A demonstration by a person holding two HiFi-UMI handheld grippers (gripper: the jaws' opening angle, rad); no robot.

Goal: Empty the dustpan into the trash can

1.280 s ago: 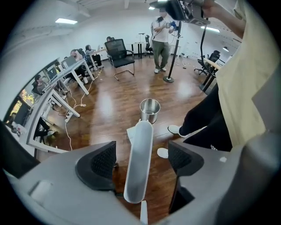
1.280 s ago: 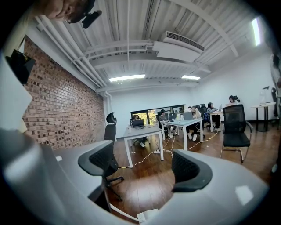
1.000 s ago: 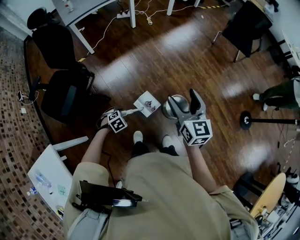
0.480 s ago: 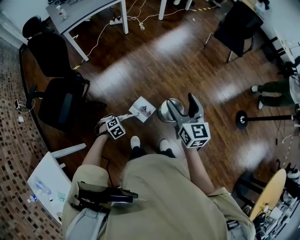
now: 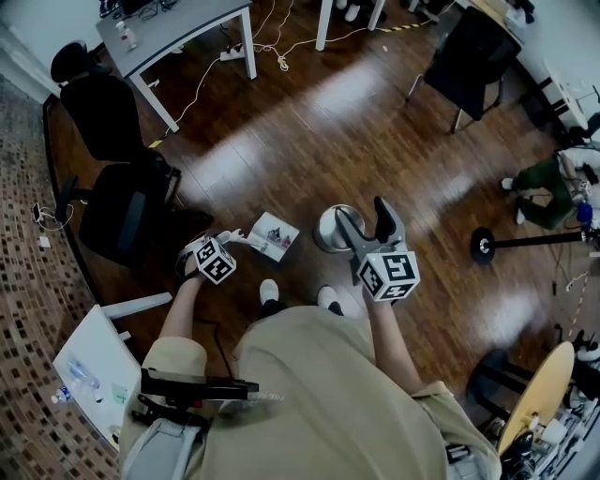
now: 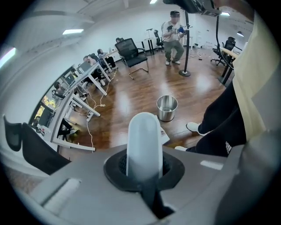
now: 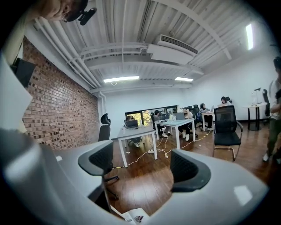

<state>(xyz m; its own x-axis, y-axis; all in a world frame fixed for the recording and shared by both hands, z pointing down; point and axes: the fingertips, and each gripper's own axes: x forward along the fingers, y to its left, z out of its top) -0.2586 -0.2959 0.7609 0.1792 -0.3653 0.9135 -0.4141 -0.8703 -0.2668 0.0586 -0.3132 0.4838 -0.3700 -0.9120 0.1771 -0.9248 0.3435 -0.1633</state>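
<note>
The dustpan (image 5: pixel 275 234) is white, with a little debris on its pan and a pale rounded handle (image 6: pixel 142 145). My left gripper (image 5: pixel 234 240) is shut on that handle, and the pan hangs just left of the round metal trash can (image 5: pixel 335 228). In the left gripper view the handle fills the jaws of the left gripper (image 6: pixel 144 169), with the trash can (image 6: pixel 167 107) on the wooden floor beyond. My right gripper (image 5: pixel 370 220) hovers over the can's right side, open and empty. In its own view the right gripper (image 7: pixel 147 169) shows only floor between its pads, with the dustpan (image 7: pixel 134 216) at the bottom.
Black office chairs (image 5: pixel 122 202) stand at the left. A grey desk (image 5: pixel 178 28) with floor cables (image 5: pixel 272 47) is at the back. A white table (image 5: pixel 94 347) is at lower left. A stand base (image 5: pixel 487 242) and a person (image 5: pixel 548 178) are at the right.
The left jaws have closed on the dustpan handle. The dustpan has come up and drawn a little toward me and to the left. The right gripper stays open beside the can.
</note>
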